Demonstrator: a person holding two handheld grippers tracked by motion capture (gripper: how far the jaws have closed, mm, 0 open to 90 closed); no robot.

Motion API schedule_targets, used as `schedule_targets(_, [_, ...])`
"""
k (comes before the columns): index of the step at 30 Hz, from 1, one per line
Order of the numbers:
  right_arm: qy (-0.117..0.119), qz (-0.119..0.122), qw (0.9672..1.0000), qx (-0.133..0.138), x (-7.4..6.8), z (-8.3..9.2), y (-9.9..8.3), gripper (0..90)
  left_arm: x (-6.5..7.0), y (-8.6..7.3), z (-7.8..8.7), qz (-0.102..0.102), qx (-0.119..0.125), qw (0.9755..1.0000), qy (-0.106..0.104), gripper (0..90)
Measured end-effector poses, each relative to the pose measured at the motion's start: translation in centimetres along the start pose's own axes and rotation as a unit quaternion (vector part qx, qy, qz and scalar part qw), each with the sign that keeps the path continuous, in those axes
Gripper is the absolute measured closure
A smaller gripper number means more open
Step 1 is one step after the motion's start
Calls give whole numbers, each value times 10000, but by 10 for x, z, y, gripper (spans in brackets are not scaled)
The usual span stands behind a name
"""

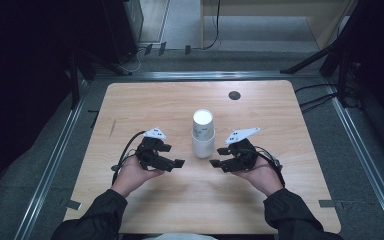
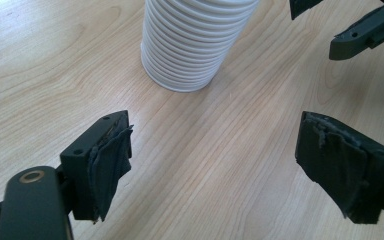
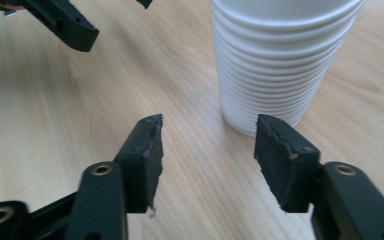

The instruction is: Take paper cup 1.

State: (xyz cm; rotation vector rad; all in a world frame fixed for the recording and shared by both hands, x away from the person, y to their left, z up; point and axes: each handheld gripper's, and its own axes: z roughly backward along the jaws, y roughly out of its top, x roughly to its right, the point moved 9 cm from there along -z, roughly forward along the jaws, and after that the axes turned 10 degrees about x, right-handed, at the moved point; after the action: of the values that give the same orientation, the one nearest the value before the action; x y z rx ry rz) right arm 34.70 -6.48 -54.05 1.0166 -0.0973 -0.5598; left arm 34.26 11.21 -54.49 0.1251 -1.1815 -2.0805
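A tall stack of white ribbed paper cups [image 1: 202,133] is standing upright near the middle of the wooden bench [image 1: 130,105], and the two claws are flanking it low down. In the high view the left claw [image 1: 173,155] is sitting at about eight o'clock from the stack and the right claw [image 1: 219,157] at about four o'clock, both just beside its base but apart from it. Both are gaping open and gripping nothing: in the left gripper view the left claw [image 2: 215,165] is showing bare wood between its widely parted, frayed pads [image 2: 111,165], with the stack [image 2: 192,42] ahead at about twelve o'clock; in the right gripper view the right claw [image 3: 207,160] is standing less wide, with the stack [image 3: 275,60] ahead toward one o'clock. The work in hand is probably taking hold of the stack or peeling a cup from it. The main risk is tipping: the stack is tall on a narrow foot, so a push from one side alone would likely be toppling it. Squeezing too hard could be crumpling the thin walls, and the worn pads may be slipping on the ribs. With both claws closing toward the same spot, their tips could also be knocking together.
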Motion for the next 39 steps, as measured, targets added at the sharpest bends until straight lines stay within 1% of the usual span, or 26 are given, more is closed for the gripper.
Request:
schedule_targets(1, [0,0,10000,0,0,0,0,476,0,0,0,0,0,10000,0,156])
schedule_targets(2, [71,77,9999,-50,0,2,1,495,1,-1,0,-111,-39,9999,4,156])
schedule_targets(3, [71,77,9999,-50,0,2,1,495,1,-1,0,-111,-39,9999,4,157])
schedule_targets(4, [72,186,9998,-5,1,4,3,503,2,-2,0,-147,-71,9999,-5,156])
schedule_targets(5, [72,186,9998,-5,1,4,3,503,2,-2,0,-147,-71,9999,-5,157])
schedule_targets(6, [55,177,9998,67,1,6,4,512,3,-2,1,-189,-77,9998,8,157])
schedule_targets(7, [71,161,9998,80,2,6,3,513,3,-1,2,-199,-51,9998,12,157])
schedule_targets(10, [94,63,9999,19,1,6,1,513,4,-1,3,-183,-48,9998,-5,161])
schedule_targets(12, [78,108,9999,-5,1,5,1,513,3,-2,3,-181,-85,9998,19,161])
schedule_targets(13, [91,128,9999,-62,0,4,0,513,4,-1,4,-124,-66,9999,-26,162])
schedule_targets(14, [71,187,9997,-132,0,4,-1,510,4,-1,4,-124,-66,9999,-26,161])
schedule_targets(15, [40,279,9994,-182,0,4,-2,496,5,1,7,-91,-11,9999,-41,162])
schedule_targets(16, [21,411,9989,-213,1,4,-2,479,4,1,7,-85,3,10000,-50,161])
schedule_targets(17, [21,411,9989,-213,1,4,-2,479,4,1,7,-85,3,10000,-50,162])
schedule_targets(18, [-5,559,9981,-244,1,5,-2,457,5,2,9,-9,30,10000,-93,161])
schedule_targets(21, [-4,561,9981,-247,1,7,-1,455,2,2,11,-49,54,10000,-47,162])
schedule_targets(25, [32,523,9985,-176,3,11,3,440,0,1,14,-63,75,9999,-31,162])
schedule_targets(26, [15,474,9988,-111,5,14,6,429,0,1,14,-55,87,9999,-36,162])
schedule_targets(27, [3,468,9989,-90,5,15,7,428,0,1,14,-97,60,9999,-35,162])
schedule_targets(30, [-25,539,9985,-122,6,15,6,419,1,1,14,-125,49,9999,-39,161])
schedule_targets(32, [-39,565,9983,-137,5,16,7,404,1,0,13,-197,12,9998,-5,161])
schedule_targets(34, [-19,587,9982,-137,6,17,9,387,1,-1,13,-265,-19,9996,-18,161])
schedule_targets(35, [-102,652,9975,-251,8,16,12,378,1,0,13,-288,-15,9996,-23,161])
schedule_targets(37, [-91,681,9973,-276,9,17,14,371,0,0,13,-267,-21,9996,-15,161])
schedule_targets(38, [-71,676,9974,-251,9,17,16,361,1,1,13,-242,26,9997,-5,161])
schedule_targets(39, [-75,649,9975,-255,10,18,20,360,1,1,14,-254,15,9997,-12,161])
